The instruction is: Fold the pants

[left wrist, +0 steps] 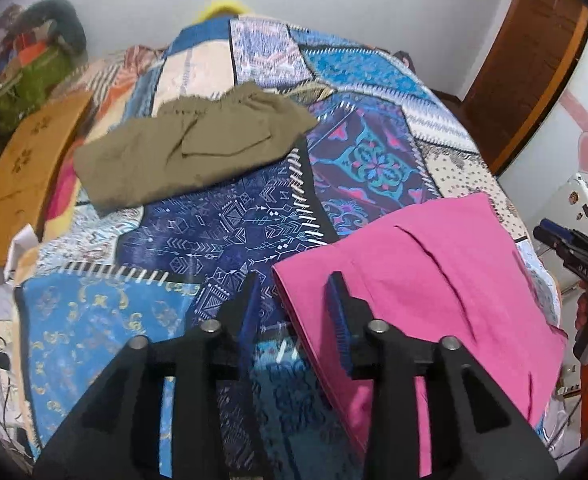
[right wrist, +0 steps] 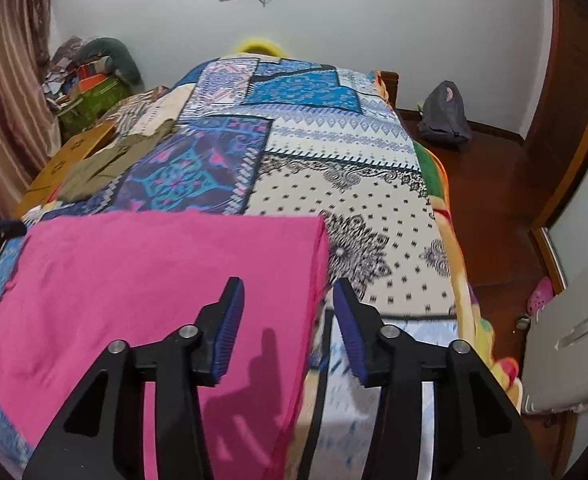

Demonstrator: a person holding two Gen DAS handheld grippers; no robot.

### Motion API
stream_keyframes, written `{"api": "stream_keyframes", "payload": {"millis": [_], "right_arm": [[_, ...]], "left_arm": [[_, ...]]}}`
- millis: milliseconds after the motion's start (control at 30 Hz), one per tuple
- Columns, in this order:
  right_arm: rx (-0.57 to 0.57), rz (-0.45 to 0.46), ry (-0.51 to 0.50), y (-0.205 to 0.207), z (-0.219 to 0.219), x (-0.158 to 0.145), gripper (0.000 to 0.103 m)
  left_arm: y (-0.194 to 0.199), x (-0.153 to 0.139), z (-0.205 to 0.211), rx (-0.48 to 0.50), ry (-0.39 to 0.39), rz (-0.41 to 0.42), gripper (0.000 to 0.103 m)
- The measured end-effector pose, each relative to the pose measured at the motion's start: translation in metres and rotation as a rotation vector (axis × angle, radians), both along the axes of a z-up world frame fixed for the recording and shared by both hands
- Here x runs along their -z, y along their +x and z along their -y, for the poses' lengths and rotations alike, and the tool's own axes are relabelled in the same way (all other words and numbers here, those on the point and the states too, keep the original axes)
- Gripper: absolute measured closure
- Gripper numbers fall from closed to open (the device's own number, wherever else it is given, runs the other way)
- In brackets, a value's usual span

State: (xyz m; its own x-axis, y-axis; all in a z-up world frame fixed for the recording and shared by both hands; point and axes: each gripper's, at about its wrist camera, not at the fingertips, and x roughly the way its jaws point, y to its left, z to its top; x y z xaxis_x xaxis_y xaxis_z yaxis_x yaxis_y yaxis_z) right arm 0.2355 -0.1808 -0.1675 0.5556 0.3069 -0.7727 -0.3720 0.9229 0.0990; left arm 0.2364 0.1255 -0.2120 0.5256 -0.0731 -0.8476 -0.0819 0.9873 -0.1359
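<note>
So the bed (right wrist: 374, 184) takes up most of both views, covered in a busy blue patchwork spread (left wrist: 230, 236). Its right edge drops off to a wooden floor (right wrist: 490, 200) with a fair bit of open room there; the left side is hemmed in by a cardboard box (left wrist: 22, 184) and a curtain (right wrist: 10, 92).

The pink pants (right wrist: 142, 280) lie folded flat on the near part of the bed, a neat rectangle whose right edge runs straight toward the camera. Plenty of bare spread beyond them. A second olive garment (left wrist: 190, 148) sits further up the bed, well apart from the pink one, near the box.

Left tongs (left wrist: 294, 312) are spread apart, holding nothing, straddling the left edge of the pink pants from above; can't tell if they actually touch the cloth. Right tongs (right wrist: 288, 328) are also wide apart and empty, straddling the pants' right edge, left finger over the pink, right finger (right wrist: 350, 336) over the spread.
</note>
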Motion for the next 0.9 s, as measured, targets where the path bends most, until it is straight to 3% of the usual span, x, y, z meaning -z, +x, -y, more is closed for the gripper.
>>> {"api": "stream_keyframes", "payload": {"millis": [133,333,533,600,633,667,767,900], "right_arm": [[0.009,-0.032,-0.005,0.028,-0.001,0.015,0.057],[-0.042,-0.123,-0.024,0.062,-0.016,0.047,0.057],[-0.081,-0.192,0.009,0.076,-0.026,0.071,0.057],[-0.095,-0.181,0.017,0.075,-0.028,0.071,0.066],[-0.11,-0.18,0.027,0.074,-0.029,0.07,0.08],[-0.108,-0.169,0.01,0.073,-0.031,0.069,0.094],[-0.114,-0.125,-0.051,0.071,-0.036,0.069,0.097],[-0.099,-0.091,-0.083,0.069,-0.033,0.068,0.098]], "left_arm": [[0.012,0.016,-0.001,-0.004,-0.033,-0.023,0.064],[0.012,0.037,0.008,0.028,0.004,-0.041,0.063],[0.014,0.041,0.002,0.028,-0.029,-0.041,0.063],[0.015,0.041,0.0,0.025,-0.044,-0.041,0.065],[0.015,0.041,0.0,0.025,-0.052,-0.038,0.069],[0.015,0.041,0.001,0.032,-0.066,-0.035,0.079],[0.014,0.036,0.01,0.03,0.011,-0.009,0.089],[0.009,0.032,0.017,0.041,0.088,0.015,0.091]]}}
